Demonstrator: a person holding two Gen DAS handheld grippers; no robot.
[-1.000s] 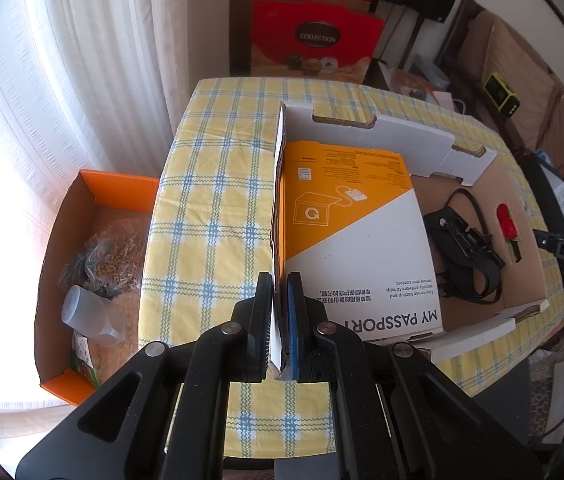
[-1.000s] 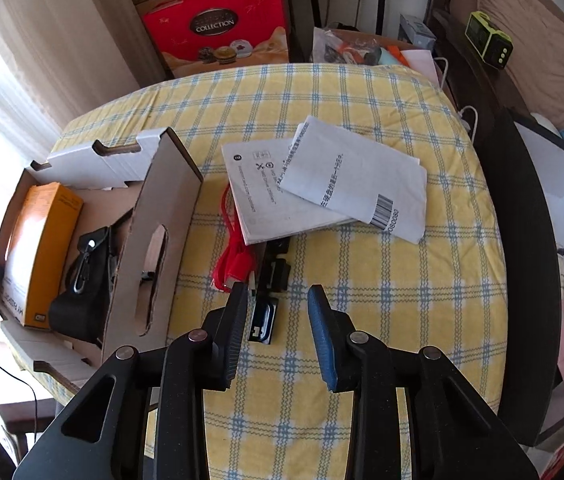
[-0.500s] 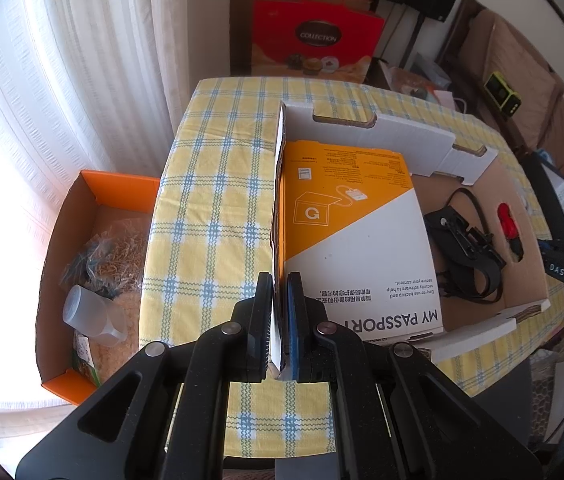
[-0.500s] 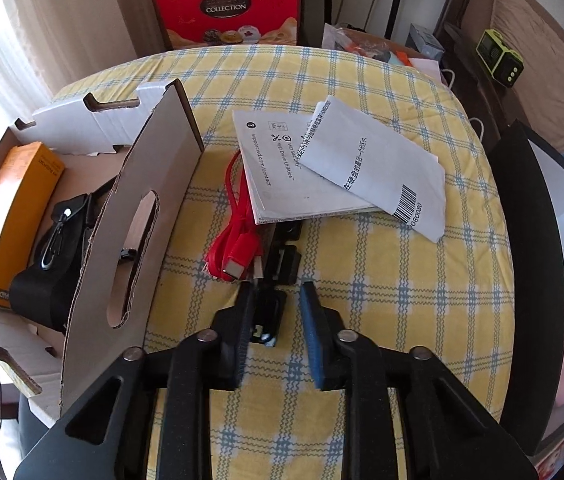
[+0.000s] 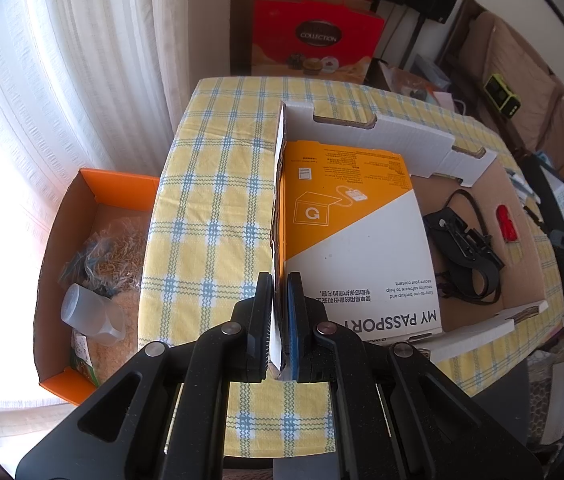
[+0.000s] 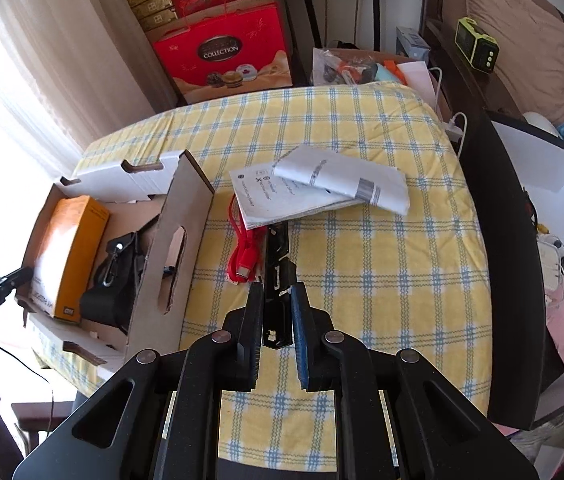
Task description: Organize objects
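My left gripper (image 5: 280, 316) is shut on the left wall of an open cardboard box (image 5: 278, 200) on the yellow checked table. The box holds an orange and white "My Passport" carton (image 5: 354, 232) and a black strap with a clip (image 5: 462, 244). My right gripper (image 6: 277, 316) is shut on a flat black bracket (image 6: 276, 268) that stretches forward over the tablecloth. A coiled red cable (image 6: 244, 256) lies just left of the bracket, beside the box's right wall (image 6: 170, 264). Two folded paper leaflets (image 6: 322, 192) lie beyond the bracket.
An orange tray (image 5: 94, 264) with a plastic cup and bags stands left of the table. A red gift box (image 6: 222, 56) stands behind the table. A dark board (image 6: 502, 260) runs along the table's right edge.
My right gripper moved forward and closed on the black bracket, which now sticks out from between its fingers. My left gripper kept its hold on the box wall.
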